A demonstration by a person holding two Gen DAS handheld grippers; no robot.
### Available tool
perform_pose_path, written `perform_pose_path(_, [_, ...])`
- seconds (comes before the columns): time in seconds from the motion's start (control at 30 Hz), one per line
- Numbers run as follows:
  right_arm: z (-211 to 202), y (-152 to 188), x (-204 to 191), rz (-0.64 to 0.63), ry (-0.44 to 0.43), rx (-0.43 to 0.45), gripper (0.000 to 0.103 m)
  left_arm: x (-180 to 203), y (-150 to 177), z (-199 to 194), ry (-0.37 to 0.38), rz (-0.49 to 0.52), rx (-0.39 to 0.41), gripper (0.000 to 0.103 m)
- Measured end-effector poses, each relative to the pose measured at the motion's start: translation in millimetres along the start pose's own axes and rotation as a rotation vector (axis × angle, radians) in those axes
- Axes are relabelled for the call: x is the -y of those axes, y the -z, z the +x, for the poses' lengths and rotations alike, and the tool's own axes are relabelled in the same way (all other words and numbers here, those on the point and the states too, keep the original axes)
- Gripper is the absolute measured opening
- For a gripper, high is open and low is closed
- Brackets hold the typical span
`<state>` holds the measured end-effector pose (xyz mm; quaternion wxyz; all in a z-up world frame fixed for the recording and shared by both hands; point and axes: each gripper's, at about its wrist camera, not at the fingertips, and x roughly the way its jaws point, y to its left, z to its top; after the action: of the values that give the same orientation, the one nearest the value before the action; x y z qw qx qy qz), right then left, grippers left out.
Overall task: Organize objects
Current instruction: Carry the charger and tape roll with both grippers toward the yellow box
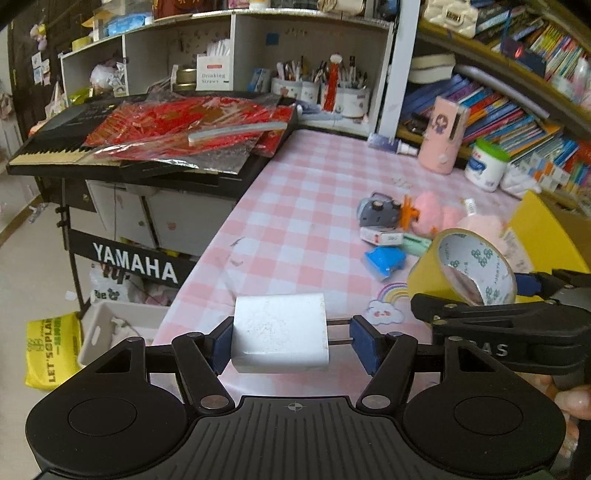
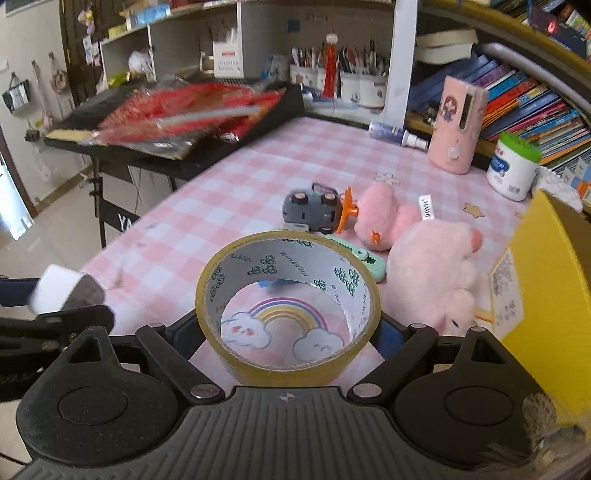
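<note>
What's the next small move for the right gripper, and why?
Probably carry the tape roll right, toward the yellow box. The right gripper already holds the roll above the table, and the box sits close beside it as the likely container.

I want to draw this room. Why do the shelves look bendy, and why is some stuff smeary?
Both wrist views: the fisheye lens curves the white shelf unit. Right wrist view: motion blur smears the red foil sheets and white plug block; the round yellow tape roll stays sharp.
</note>
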<state>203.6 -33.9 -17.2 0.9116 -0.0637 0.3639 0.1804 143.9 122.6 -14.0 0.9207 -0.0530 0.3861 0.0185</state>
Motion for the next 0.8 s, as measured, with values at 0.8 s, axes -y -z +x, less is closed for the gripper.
perform_pose_path(0.8, [-134, 100, -6, 0.251, 0.228, 0.015, 0.090, 20, 70, -78, 0.209, 0.183, 0.006, 0.065])
